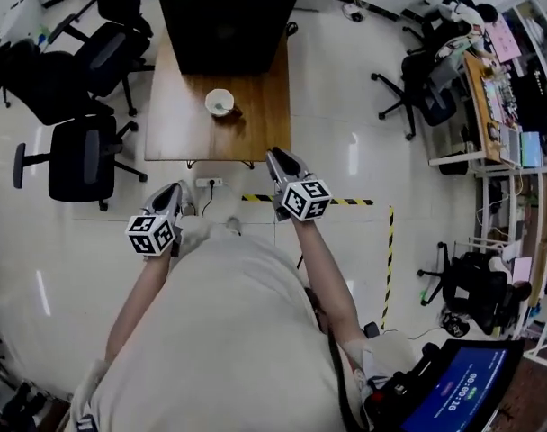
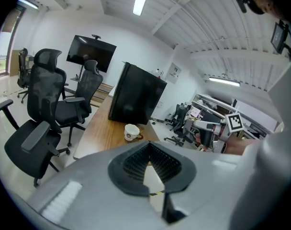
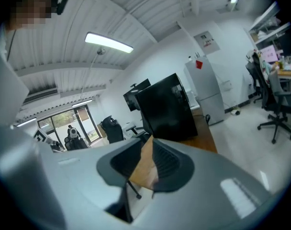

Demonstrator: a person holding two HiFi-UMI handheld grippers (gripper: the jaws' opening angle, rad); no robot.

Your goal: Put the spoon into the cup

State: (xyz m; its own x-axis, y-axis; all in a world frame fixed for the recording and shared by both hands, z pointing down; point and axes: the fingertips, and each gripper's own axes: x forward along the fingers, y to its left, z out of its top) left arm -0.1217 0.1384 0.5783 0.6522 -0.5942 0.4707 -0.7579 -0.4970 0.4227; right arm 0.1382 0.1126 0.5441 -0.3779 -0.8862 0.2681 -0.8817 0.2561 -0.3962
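Observation:
A white cup [image 1: 219,103] stands on the wooden table [image 1: 179,124] in front of a large black box [image 1: 227,21]. In the left gripper view the cup [image 2: 131,132] appears just beyond the jaws. No spoon shows in any view. Both grippers hang over the floor, short of the table's near edge. My left gripper [image 1: 173,192] [image 2: 149,143] has its jaw tips together and holds nothing. My right gripper [image 1: 278,157] [image 3: 149,139] is nearer the table, tips together and likewise empty. The left gripper view also catches the right gripper [image 2: 210,128] off to its right.
Black office chairs [image 1: 80,156] stand left of the table, with another chair [image 1: 112,52] further back. Yellow-black tape [image 1: 354,202] runs across the floor near the right gripper. A power strip [image 1: 209,183] lies by the table's near edge. Cluttered desks [image 1: 507,106] stand at the far right.

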